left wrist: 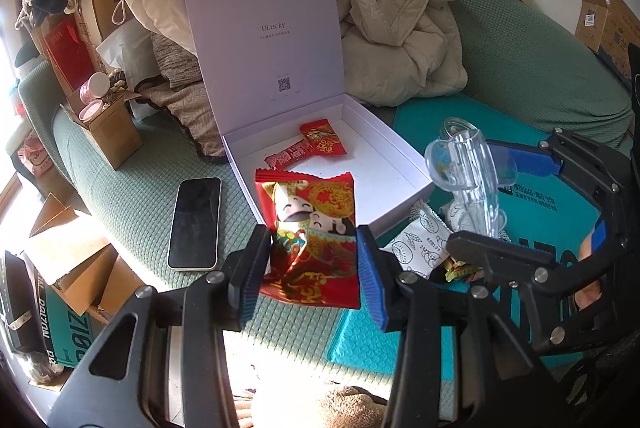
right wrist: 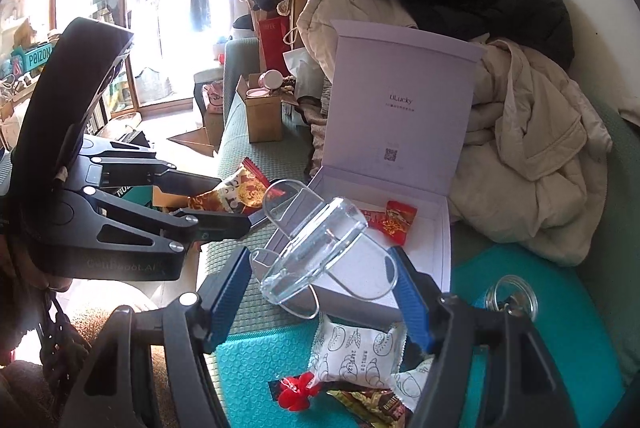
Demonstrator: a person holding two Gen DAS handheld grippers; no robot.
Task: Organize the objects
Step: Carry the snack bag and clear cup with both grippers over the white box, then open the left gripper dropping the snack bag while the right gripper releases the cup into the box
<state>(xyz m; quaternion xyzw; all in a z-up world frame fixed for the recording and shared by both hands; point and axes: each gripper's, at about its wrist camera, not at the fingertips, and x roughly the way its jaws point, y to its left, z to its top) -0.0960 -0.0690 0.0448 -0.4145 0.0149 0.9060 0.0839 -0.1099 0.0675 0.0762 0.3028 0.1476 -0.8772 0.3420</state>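
My left gripper is shut on a red snack packet with cartoon figures, held just in front of the open white box. The packet also shows in the right wrist view. Two small red packets lie inside the box. My right gripper is shut on a clear plastic stand, held above the box's near corner. The stand also shows in the left wrist view.
A phone lies on the green sofa left of the box. White snack packets, a red flower clip and a glass jar lie on a teal mat. Coats and cardboard boxes crowd the back.
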